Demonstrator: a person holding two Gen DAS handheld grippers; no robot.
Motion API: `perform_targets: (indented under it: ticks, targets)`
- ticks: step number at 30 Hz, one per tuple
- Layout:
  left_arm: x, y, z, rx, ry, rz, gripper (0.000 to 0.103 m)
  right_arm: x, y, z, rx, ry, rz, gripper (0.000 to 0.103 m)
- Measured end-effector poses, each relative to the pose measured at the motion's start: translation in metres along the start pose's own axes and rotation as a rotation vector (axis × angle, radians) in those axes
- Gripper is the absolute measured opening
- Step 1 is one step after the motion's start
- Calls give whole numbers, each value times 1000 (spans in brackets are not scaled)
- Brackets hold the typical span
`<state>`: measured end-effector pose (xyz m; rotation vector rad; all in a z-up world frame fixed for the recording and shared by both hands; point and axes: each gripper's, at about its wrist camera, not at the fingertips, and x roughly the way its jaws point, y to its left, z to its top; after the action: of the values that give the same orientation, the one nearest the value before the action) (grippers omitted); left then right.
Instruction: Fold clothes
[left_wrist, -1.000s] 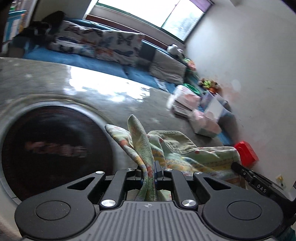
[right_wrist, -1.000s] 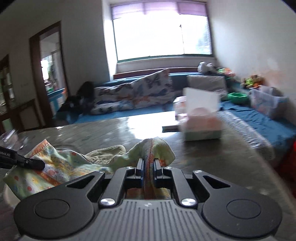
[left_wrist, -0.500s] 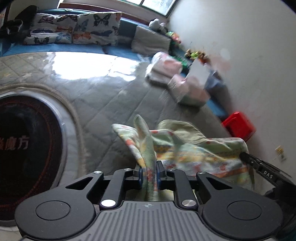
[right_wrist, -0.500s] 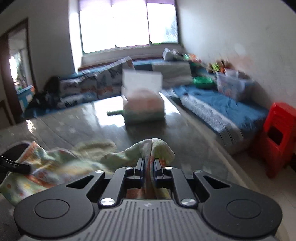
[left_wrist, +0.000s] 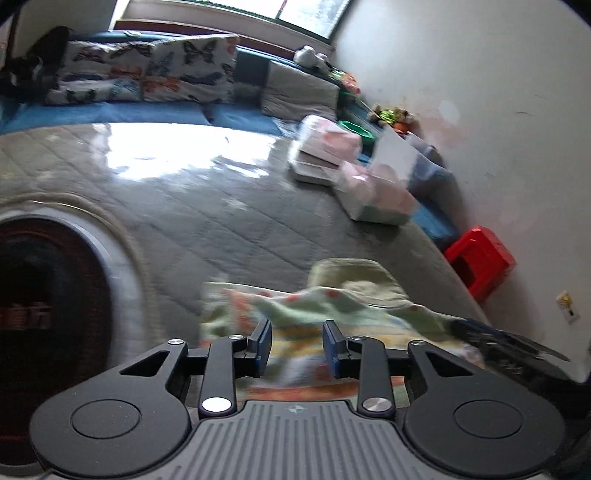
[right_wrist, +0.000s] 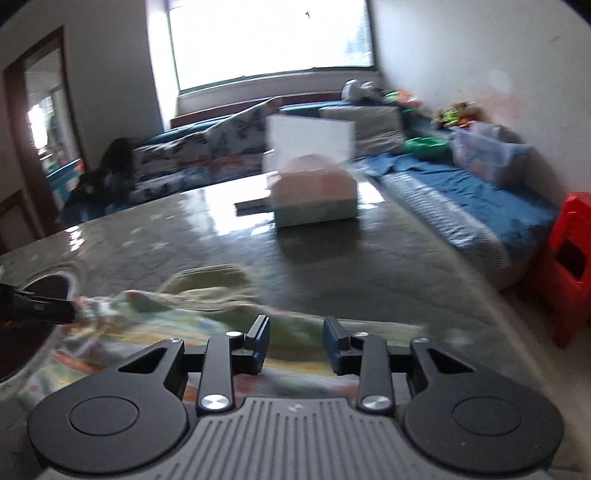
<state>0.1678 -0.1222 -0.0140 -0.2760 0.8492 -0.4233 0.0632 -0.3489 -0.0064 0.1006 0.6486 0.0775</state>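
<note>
A pale green printed garment (left_wrist: 332, 299) lies slack and blurred on the grey quilted table cover (left_wrist: 221, 206). My left gripper (left_wrist: 297, 345) hovers over its near edge with jaws opening, and the pads do not press the cloth. In the right wrist view the same garment (right_wrist: 207, 295) spreads under my right gripper (right_wrist: 295, 345), whose jaws are also opening with nothing pinched. The other gripper's black tip (right_wrist: 40, 310) shows at the left edge there, and the right gripper's tip (left_wrist: 495, 343) shows at the right in the left wrist view.
A tissue box (right_wrist: 314, 192) and a flat white box (left_wrist: 325, 151) stand farther back on the table. A dark round inset (left_wrist: 48, 314) is at the left. A red stool (left_wrist: 480, 258) stands off the table's right edge, with a blue sofa (right_wrist: 461, 199) and cushions behind.
Both grippers were shut on folds of the garment; both have let go and their jaws have spread. The cloth has dropped flat onto the table as both hands moved lower.
</note>
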Motion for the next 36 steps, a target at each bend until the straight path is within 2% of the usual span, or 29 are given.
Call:
perform_targets:
  ticks: [6,10,13,22,25,28,32,36]
  targets:
    - [27,-12,9,-4,7,-69,31,28,28,7,-38,35,47,33]
    - [48,-9,9,-4,39,-50,31,39,33,7,-66,45,31,34]
    - [50,-4,8,-19,41,-48,31,33,33,7,-64,43,39,34]
    - [11,-10,-16,44,20,-73,33,-14,47,-16,-109,33,101,43]
    - [-4,-12,-32,75,21,-67,33,-32,53,-29,-132,30,107,51]
    - [-16,-14,-50,114,28,-41,41,-44,59,-46,-159,38,96,55]
    - [-24,-16,-68,159,23,5,43,-54,63,-59,-166,12,64,58]
    - [-35,-18,-72,145,-7,12,52,-60,68,-59,-151,-11,66,66]
